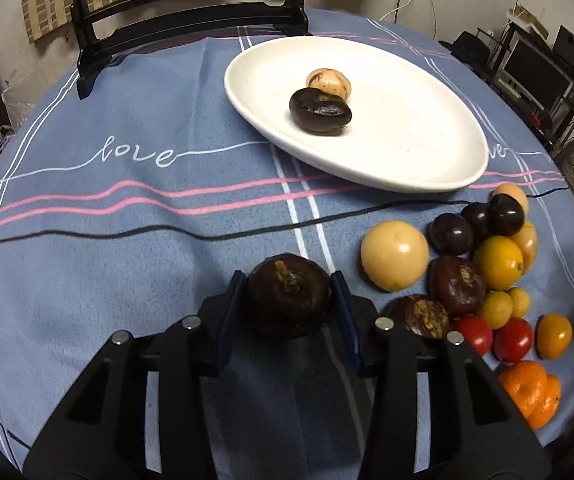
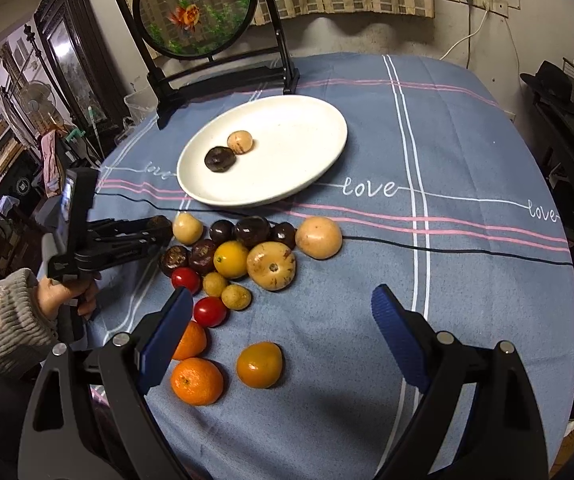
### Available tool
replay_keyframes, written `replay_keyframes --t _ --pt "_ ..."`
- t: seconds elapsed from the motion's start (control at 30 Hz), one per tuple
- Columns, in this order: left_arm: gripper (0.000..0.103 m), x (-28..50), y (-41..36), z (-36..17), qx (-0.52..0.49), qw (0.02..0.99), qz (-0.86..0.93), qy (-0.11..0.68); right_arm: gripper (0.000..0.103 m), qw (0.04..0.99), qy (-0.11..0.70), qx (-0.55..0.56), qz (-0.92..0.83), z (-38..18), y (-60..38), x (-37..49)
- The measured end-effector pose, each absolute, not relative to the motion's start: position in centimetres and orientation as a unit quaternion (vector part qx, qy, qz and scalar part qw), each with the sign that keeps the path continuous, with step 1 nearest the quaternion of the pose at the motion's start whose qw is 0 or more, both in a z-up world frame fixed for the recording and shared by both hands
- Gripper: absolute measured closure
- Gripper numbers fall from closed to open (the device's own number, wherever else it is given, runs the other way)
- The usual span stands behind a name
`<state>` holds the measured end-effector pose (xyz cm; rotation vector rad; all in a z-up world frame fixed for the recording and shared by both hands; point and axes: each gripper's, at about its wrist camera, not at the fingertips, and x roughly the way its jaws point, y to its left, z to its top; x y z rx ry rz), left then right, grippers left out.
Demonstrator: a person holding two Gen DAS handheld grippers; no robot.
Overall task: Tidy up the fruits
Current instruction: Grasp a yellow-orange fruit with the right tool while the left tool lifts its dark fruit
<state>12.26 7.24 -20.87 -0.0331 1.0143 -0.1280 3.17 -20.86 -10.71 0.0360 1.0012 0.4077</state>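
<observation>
Left gripper (image 1: pixel 289 300) fingers clamped a dark brown fruit (image 1: pixel 287 296) at lower centre; right gripper (image 2: pixel 283 320) gaped empty.
Pick-up step looked done; next it likely needed lifting toward the white plate (image 1: pixel 427 168), upper right.

Our left gripper (image 1: pixel 289 306) points steeply down, its blue fingers (image 1: pixel 231 304) clamped on a dark fruit (image 1: pixel 287 296). Our right gripper (image 2: pixel 283 336) also tilts down, fingers (image 2: pixel 395 332) spread wide and empty. A sleeved hand (image 2: pixel 63 294) grips the left handle.

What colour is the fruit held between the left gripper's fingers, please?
Dark brown fruit with a rough tan stem scar, clearest in the left wrist view.
</observation>
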Motion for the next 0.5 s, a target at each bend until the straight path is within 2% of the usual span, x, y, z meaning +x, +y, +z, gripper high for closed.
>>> replay_keyframes --t 0.17,0.27,0.43,0.5 --pt "0.059 10.0 7.8 -19.3 -0.036 0.879 -0.057 0.472 0.012 0.836 0.498 -0.042 0.226 -13.2 -20.2 2.6" --pt "0.059 8.6 8.1 -18.3 -0.051 0.881 -0.054 0.467 0.028 0.813 0.518 -0.082 0.254 -15.8 -19.2 1.5" --pt "0.060 6.7 7.8 -17.4 -0.057 0.882 -0.053 0.465 0.036 0.795 0.531 -0.101 0.277 -17.8 -18.6 0.9" --pt "0.060 6.1 7.5 -17.3 -0.057 0.881 -0.053 0.466 0.043 0.793 0.528 -0.101 0.285 -17.9 -18.5 1.0"
